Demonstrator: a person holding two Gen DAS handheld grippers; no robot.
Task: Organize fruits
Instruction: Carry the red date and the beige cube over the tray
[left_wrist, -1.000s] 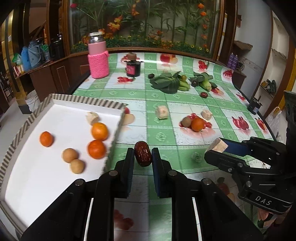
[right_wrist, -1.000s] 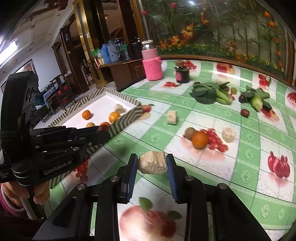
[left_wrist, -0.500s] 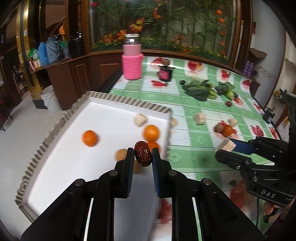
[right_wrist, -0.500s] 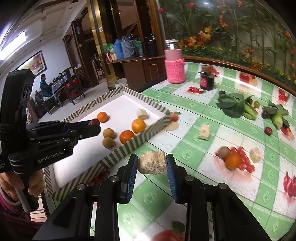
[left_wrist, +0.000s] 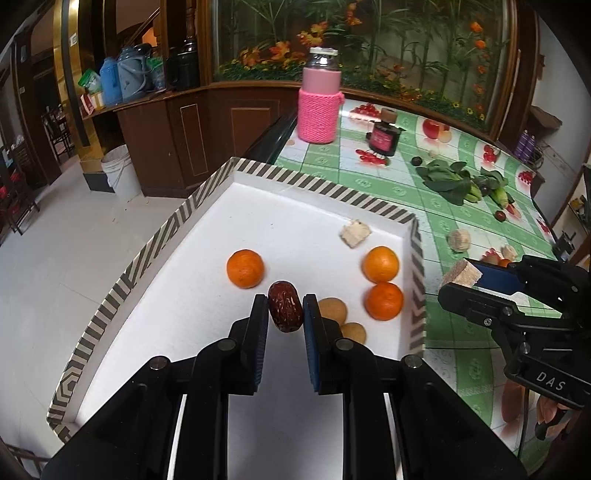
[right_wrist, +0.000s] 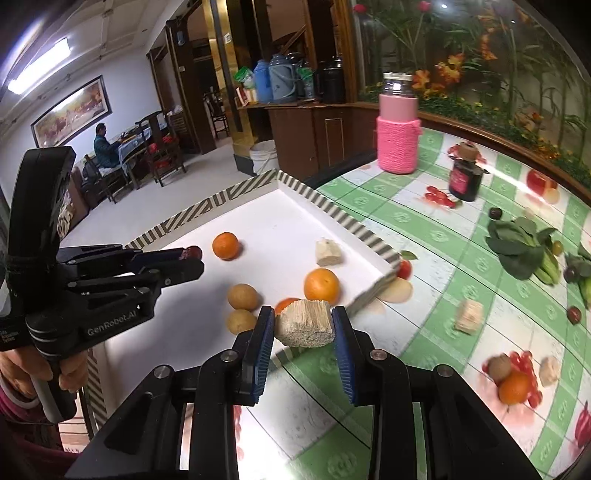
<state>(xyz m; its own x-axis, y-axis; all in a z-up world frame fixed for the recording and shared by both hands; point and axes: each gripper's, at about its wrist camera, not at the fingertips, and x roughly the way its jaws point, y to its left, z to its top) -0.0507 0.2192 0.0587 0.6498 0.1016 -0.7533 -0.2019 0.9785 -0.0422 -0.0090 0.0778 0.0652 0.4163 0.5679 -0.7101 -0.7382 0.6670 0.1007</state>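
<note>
My left gripper (left_wrist: 285, 312) is shut on a dark red date (left_wrist: 285, 311) and holds it above the white tray (left_wrist: 295, 177) with the striped rim. The tray holds three oranges (left_wrist: 245, 268), two small brown fruits (left_wrist: 333, 310) and a pale sugarcane chunk (left_wrist: 355, 233). My right gripper (right_wrist: 303, 326) is shut on a beige sugarcane chunk (right_wrist: 305, 323) just off the tray's near corner (right_wrist: 384, 277), over the table. The right gripper also shows in the left wrist view (left_wrist: 465, 278), right of the tray.
On the green checked tablecloth (right_wrist: 424, 258) lie more chunks (right_wrist: 468, 316), a kiwi and an orange (right_wrist: 513, 386), leafy greens (right_wrist: 517, 251), a small dark jar (right_wrist: 464, 177) and a pink-sleeved jar (right_wrist: 398, 136). The tray overhangs the table's left edge above the floor.
The left gripper carried the date leftward from the table to above the tray. The right gripper moved with its chunk toward the tray's corner. Both stayed shut.
</note>
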